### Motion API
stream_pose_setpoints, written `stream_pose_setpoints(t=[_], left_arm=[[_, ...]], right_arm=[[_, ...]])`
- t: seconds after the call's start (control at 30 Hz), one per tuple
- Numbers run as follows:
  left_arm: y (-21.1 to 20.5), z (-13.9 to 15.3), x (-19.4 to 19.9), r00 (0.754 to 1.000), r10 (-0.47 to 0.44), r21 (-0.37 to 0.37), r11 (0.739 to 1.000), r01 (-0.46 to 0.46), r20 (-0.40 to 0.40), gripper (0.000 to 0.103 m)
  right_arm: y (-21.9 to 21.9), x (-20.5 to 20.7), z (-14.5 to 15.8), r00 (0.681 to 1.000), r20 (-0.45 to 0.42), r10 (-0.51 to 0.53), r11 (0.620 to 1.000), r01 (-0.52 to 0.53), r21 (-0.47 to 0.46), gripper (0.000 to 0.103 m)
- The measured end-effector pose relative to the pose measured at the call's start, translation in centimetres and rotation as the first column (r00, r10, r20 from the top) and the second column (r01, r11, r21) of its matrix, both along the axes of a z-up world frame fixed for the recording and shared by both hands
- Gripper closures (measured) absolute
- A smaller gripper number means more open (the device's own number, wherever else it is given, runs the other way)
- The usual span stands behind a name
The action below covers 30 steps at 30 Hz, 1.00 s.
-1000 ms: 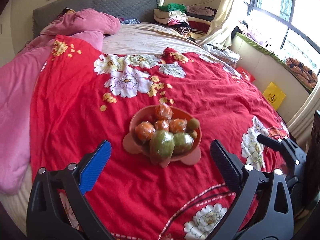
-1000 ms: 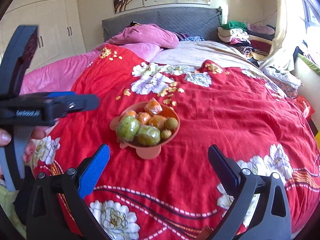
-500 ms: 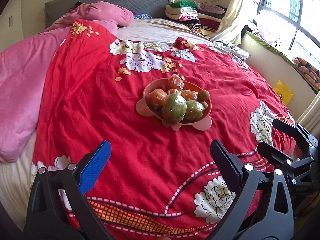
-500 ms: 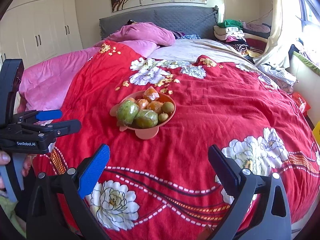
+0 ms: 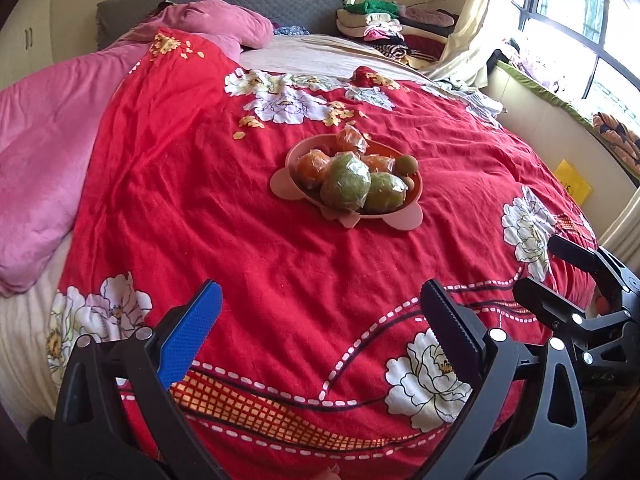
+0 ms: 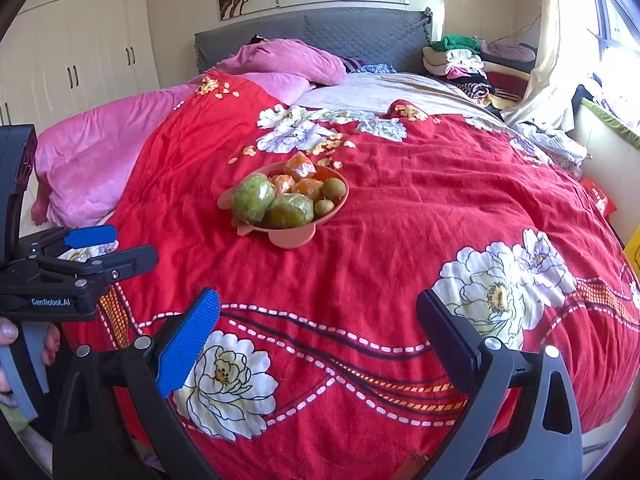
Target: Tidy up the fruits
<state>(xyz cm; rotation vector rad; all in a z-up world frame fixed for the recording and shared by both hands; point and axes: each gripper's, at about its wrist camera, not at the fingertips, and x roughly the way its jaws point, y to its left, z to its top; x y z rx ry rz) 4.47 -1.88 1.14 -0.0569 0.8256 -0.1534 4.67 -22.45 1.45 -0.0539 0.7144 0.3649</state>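
A pink bowl [image 5: 284, 184] [image 6: 294, 236] sits mid-bed on the red floral quilt [image 5: 248, 240] [image 6: 400, 208]. It holds two wrapped green fruits [image 5: 345, 182] [image 6: 253, 197], several wrapped oranges [image 5: 312, 166] [image 6: 301, 168] and small brown-green fruits [image 5: 406, 165] [image 6: 333, 189]. My left gripper [image 5: 320, 312] stands open and empty near the foot of the bed, well short of the bowl. My right gripper [image 6: 318, 312] is also open and empty, equally far back. Each gripper shows in the other's view, at the right edge [image 5: 560, 276] and left edge [image 6: 108, 248].
A pink duvet [image 5: 40, 152] [image 6: 100, 148] lies along the left side, with a grey headboard [image 6: 312, 28] behind. Folded clothes [image 6: 460, 60] are stacked at the far right, a windowsill [image 5: 560, 96] runs along the right wall, and wardrobes [image 6: 80, 48] stand at left.
Both grippers have drawn back from the bowl toward the foot of the bed, so the bowl looks farther away. Both stayed open; the fruits have not moved.
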Motion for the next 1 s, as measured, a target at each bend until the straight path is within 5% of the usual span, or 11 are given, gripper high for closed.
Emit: stream_pose_setpoints(t=[1.0], left_arm=[[-0.53, -1.01, 0.21, 1.000, -0.016, -0.013, 1.000, 0.016, -0.019, 0.010]], right_arm=[[0.05, 0.26, -0.57, 1.000, -0.008, -0.004, 1.000, 0.004, -0.009, 0.005]])
